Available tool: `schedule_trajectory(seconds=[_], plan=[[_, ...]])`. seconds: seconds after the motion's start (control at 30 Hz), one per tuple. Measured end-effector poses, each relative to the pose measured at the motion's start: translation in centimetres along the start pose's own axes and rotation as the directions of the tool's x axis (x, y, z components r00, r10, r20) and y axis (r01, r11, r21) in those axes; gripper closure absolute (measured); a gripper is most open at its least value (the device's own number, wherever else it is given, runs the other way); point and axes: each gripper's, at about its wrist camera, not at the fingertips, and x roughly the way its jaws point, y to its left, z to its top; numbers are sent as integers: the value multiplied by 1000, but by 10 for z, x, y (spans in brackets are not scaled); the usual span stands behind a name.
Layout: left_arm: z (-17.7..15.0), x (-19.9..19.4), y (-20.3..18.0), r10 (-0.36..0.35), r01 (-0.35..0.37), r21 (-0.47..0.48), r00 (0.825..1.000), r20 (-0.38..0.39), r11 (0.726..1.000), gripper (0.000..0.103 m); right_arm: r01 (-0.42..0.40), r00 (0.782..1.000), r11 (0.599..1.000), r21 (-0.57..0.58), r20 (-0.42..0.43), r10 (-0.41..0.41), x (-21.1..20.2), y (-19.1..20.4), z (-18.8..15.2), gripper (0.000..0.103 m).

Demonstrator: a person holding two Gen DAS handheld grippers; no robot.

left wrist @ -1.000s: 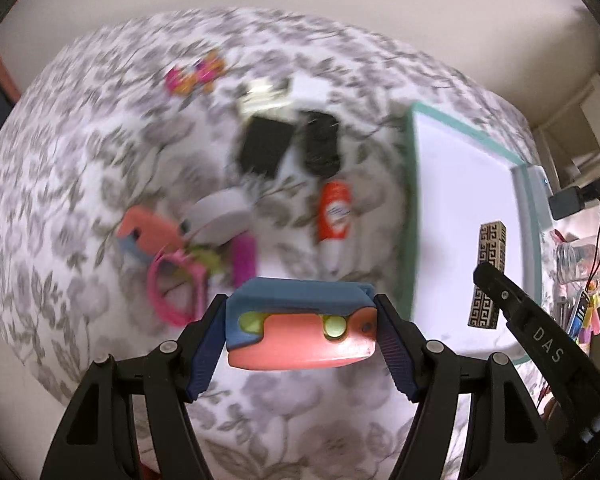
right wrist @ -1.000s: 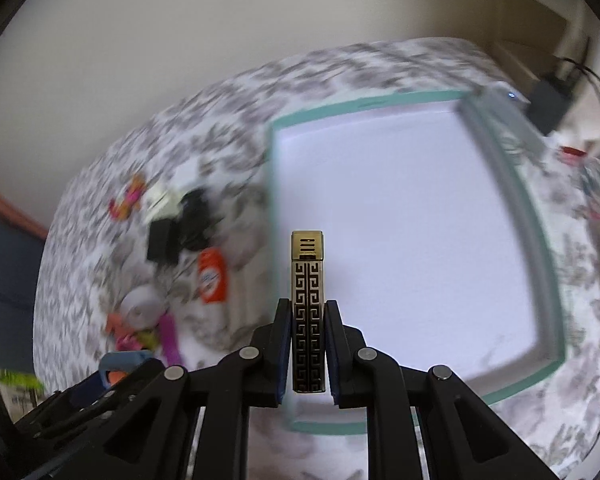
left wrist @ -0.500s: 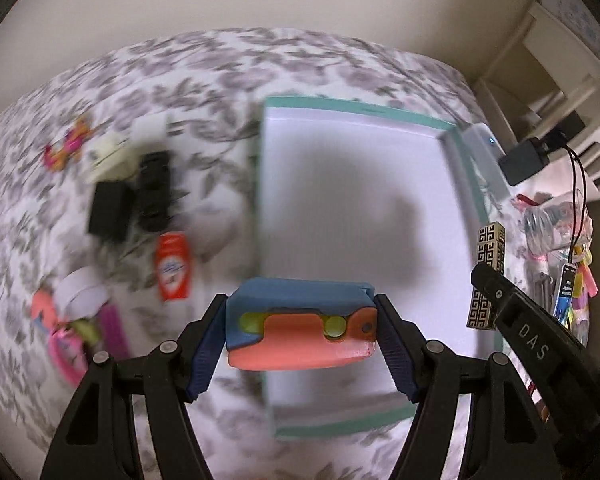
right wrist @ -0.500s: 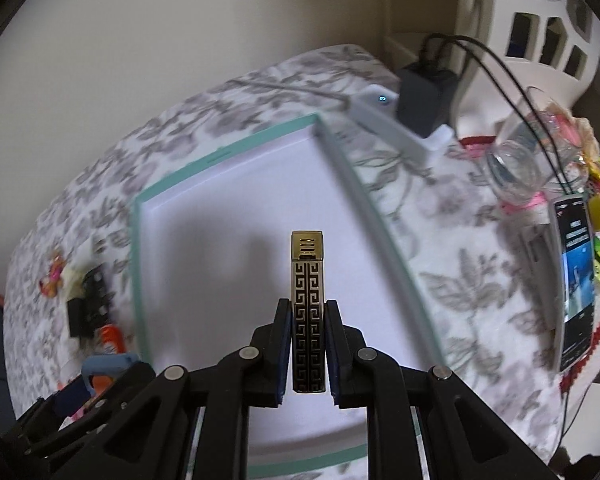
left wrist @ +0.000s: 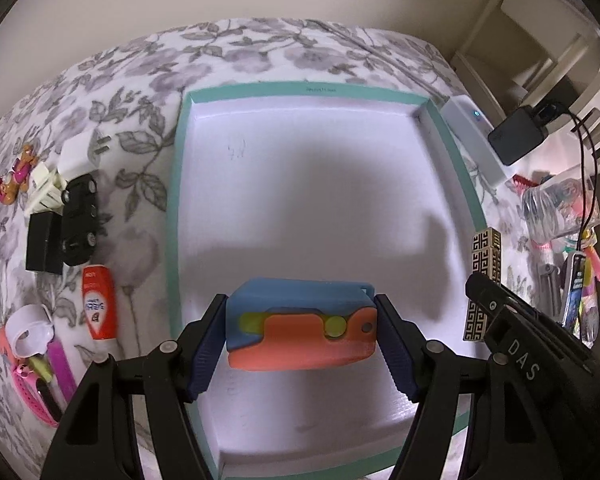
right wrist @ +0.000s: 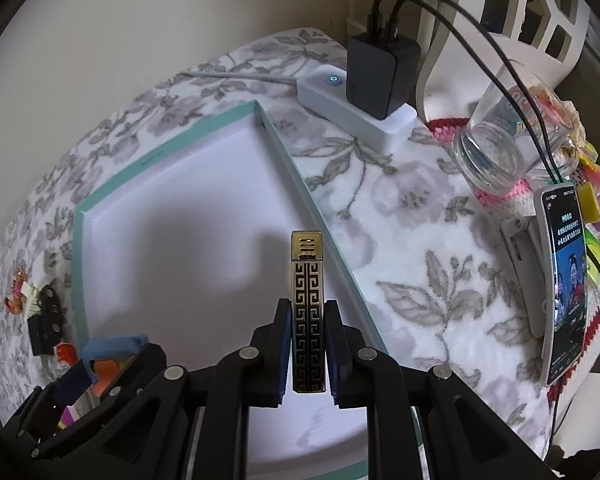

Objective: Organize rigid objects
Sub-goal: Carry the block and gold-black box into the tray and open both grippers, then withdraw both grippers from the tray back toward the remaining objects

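Note:
My left gripper (left wrist: 300, 344) is shut on a blue and orange plastic toy (left wrist: 302, 322) and holds it above the near part of a white tray with a teal rim (left wrist: 174, 200). My right gripper (right wrist: 308, 356) is shut on a gold and black patterned lighter (right wrist: 307, 300), held upright over the tray's right side (right wrist: 300, 176). The lighter also shows in the left wrist view (left wrist: 483, 284), with the right gripper's black arm (left wrist: 516, 344) below it. The left gripper shows in the right wrist view (right wrist: 100, 368) at lower left.
Left of the tray on the floral cloth lie a black toy car (left wrist: 79, 220), a black block (left wrist: 42, 246), an orange tube (left wrist: 98, 296), a white plug (left wrist: 78, 152), pink items (left wrist: 32, 380). Right of the tray: a white power strip (right wrist: 356, 108) with a black charger, a glass jar (right wrist: 504, 148), a phone (right wrist: 562, 288).
Both grippers have swung to the right from the pile of loose items to over the tray, each still holding its object. The power strip, jar and phone have come into view.

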Motion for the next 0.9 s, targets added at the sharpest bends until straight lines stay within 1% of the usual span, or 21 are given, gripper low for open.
schedule_trajectory(seconds=[0.2, 0.5, 0.63, 0.73, 0.83, 0.9], plan=[[-2, 8, 2, 4, -4, -2, 1000, -11, 1000, 31, 20, 1000, 1000, -14, -23, -20, 8, 2, -4, 86], [-1, 5, 10, -22, 22, -31, 1000, -14, 999, 31, 30, 999, 999, -37, -17, -31, 5, 7, -3, 84], [0, -5, 13, -39, 39, -42, 999, 5, 998, 30, 42, 999, 998, -49, -9, -43, -1, 9, -2, 84], [2, -13, 17, -44, 46, -54, 999, 23, 997, 26, 33, 999, 998, -46, 0, -33, -8, 9, 0, 84], [3, -23, 22, -37, 40, -71, 998, 45, 997, 25, 26, 1000, 999, -44, 16, -25, -17, 9, 0, 84], [3, -31, 28, -23, 28, -85, 998, 63, 996, 21, 28, 999, 998, -48, 26, -27, -22, 11, -1, 84]])
